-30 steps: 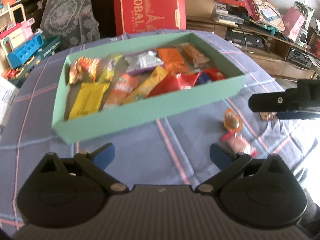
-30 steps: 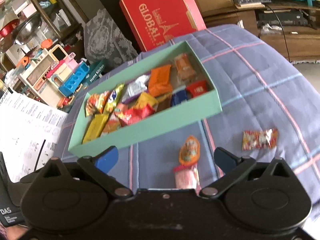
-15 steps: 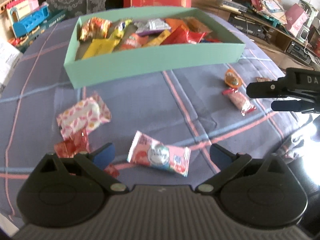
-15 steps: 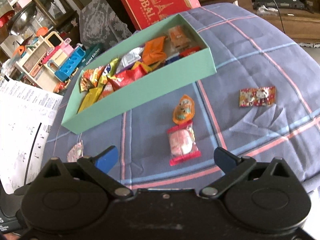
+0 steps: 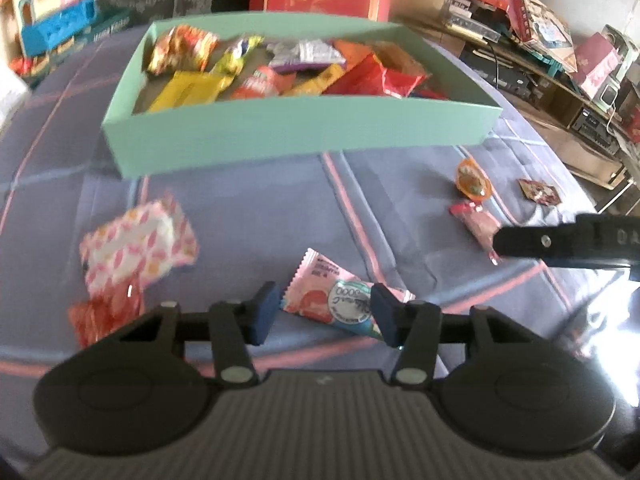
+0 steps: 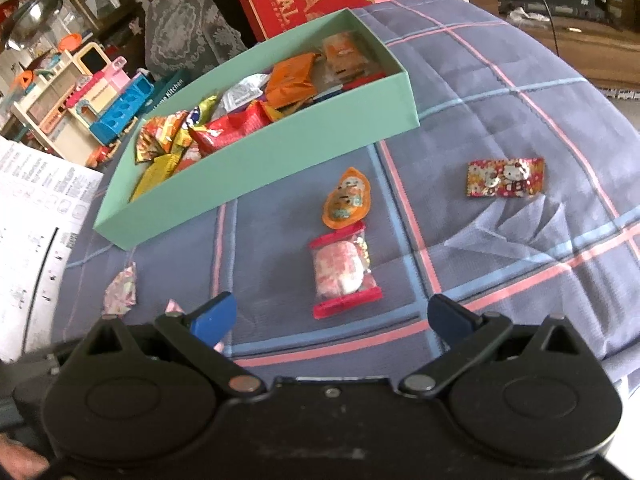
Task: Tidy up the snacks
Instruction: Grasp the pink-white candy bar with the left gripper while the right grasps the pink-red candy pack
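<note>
The left gripper (image 5: 322, 314) has just been closing, its jaws half shut around a pink candy packet (image 5: 340, 304) lying between them, contact unclear. The right gripper (image 6: 330, 318) gapes wide, empty; a red-ended sweet (image 6: 342, 268) lies at twelve o'clock. The green box (image 6: 256, 164) stands beyond on plaid cloth (image 6: 500, 120), open room at three o'clock.

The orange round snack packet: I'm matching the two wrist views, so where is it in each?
Left wrist: orange round snack packet right of centre, on the cloth below the box's right corner.
Right wrist: at centre, just below the box wall.
Shared landmark: the mint-green box.
</note>
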The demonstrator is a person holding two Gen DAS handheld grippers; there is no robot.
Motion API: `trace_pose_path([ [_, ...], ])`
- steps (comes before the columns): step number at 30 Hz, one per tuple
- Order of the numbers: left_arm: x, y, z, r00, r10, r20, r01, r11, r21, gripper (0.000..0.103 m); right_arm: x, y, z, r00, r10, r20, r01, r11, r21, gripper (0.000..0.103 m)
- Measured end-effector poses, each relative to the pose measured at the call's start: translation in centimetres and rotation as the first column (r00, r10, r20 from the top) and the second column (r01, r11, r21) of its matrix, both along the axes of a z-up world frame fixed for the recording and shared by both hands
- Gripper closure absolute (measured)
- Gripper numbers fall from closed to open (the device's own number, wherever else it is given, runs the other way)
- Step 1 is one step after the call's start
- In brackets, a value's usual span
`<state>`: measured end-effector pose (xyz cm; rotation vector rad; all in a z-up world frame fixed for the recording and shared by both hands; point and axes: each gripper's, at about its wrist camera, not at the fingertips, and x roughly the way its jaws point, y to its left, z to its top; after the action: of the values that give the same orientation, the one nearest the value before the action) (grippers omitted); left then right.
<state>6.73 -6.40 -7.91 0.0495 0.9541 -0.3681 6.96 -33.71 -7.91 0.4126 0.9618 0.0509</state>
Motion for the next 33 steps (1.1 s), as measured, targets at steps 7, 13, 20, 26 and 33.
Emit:
trace_pose_path([
  [7,0.8,0.2,0.2,0.998,0.054,0.013,-0.054,0.998,0.022,0.034,1.6,-0.2,-0.4,1.000,0.012,0.005,-0.011,1.000,-0.027,0.026],
  [13,0.2,0.7,0.1,0.998,0.065,-0.021,-0.065,0.998,0.021,0.027,2.5,1.8,-0.9,0.994,0.100,0.040,-0.095,0.989,-0.111,0.052],
  [20,0.0,-0.5,-0.1,0.999,0.037,-0.027,-0.035,0.997,0.067,0.021,2.0,1.9,-1.2,0.986,0.149,0.076,-0.137,0.979,-0.149,0.071],
  [26,0.5,-2.4,-0.7,1.000,0.002,-0.023,0.001,0.994,0.111,0.024,1.5,0.1,-1.6,0.989,0.117,0.089,-0.112,0.992,-0.052,0.071],
  [33,-0.1,-4.4,-0.5,0.995,-0.080,0.066,0.067,0.982,0.179,0.054,1.3,0.1,-1.7,0.990,0.111,0.093,-0.108,0.994,-0.032,0.071],
])
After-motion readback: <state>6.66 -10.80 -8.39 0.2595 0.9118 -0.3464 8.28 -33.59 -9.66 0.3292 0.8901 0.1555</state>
